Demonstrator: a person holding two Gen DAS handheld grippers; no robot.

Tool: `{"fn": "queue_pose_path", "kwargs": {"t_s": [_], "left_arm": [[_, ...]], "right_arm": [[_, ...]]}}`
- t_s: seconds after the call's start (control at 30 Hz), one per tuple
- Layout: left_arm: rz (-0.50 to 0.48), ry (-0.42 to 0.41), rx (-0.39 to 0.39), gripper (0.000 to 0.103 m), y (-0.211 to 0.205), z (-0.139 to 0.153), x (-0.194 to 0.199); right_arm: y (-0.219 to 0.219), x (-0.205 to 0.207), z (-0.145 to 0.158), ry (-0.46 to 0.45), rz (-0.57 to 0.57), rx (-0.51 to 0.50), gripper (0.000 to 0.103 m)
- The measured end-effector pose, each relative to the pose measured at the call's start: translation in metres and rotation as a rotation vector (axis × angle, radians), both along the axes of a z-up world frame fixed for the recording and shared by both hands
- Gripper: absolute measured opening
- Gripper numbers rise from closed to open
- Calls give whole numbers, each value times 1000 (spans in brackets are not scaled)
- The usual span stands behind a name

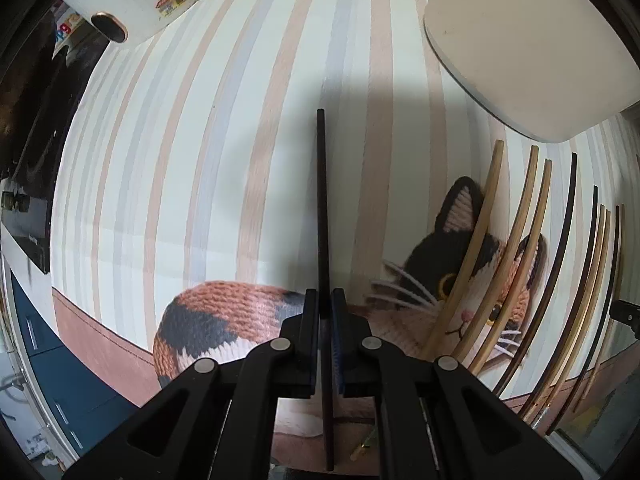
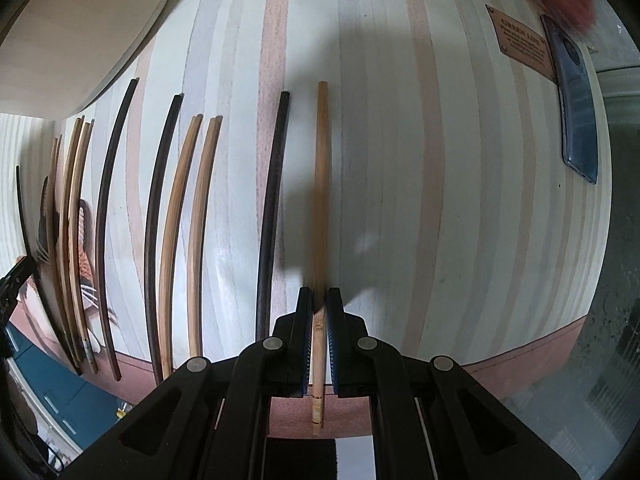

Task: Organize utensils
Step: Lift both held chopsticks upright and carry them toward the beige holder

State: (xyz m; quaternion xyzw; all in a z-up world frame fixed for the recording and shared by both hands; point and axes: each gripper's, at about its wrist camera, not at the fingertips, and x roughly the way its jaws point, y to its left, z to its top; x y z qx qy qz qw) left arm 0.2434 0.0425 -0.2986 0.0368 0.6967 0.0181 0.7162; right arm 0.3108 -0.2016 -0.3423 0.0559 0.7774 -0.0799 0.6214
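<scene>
Jaws of the left gripper clamp a black chopstick; right gripper jaws clamp a light wooden chopstick over the striped mat.

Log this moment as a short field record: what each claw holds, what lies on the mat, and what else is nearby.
left claw: shut on a dark chopstick
right claw: shut on a light wooden chopstick
surface: striped mat with a knitted-cat print
laid out: dark and light chopsticks in a row, roughly parallel
nearest to held light stick: a dark chopstick on the mat, beside it
also present: white container, blue phone
</scene>
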Motion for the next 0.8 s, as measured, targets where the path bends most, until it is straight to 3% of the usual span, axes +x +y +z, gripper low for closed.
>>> {"fn": "queue_pose_path", "kwargs": {"t_s": [0.27,0.47,0.8], "left_arm": [[16,-35,-7,3,-3,4,10],[9,-119,-5,3,8,45,0],[30,-248,-21,3,6,103,-17]], "right_arm": [[-5,-5,5,-42,-59,16,7],[-17,-28,19,-136,-118,36,7],[-13,-61,65,-287,-119,29,7]]}}
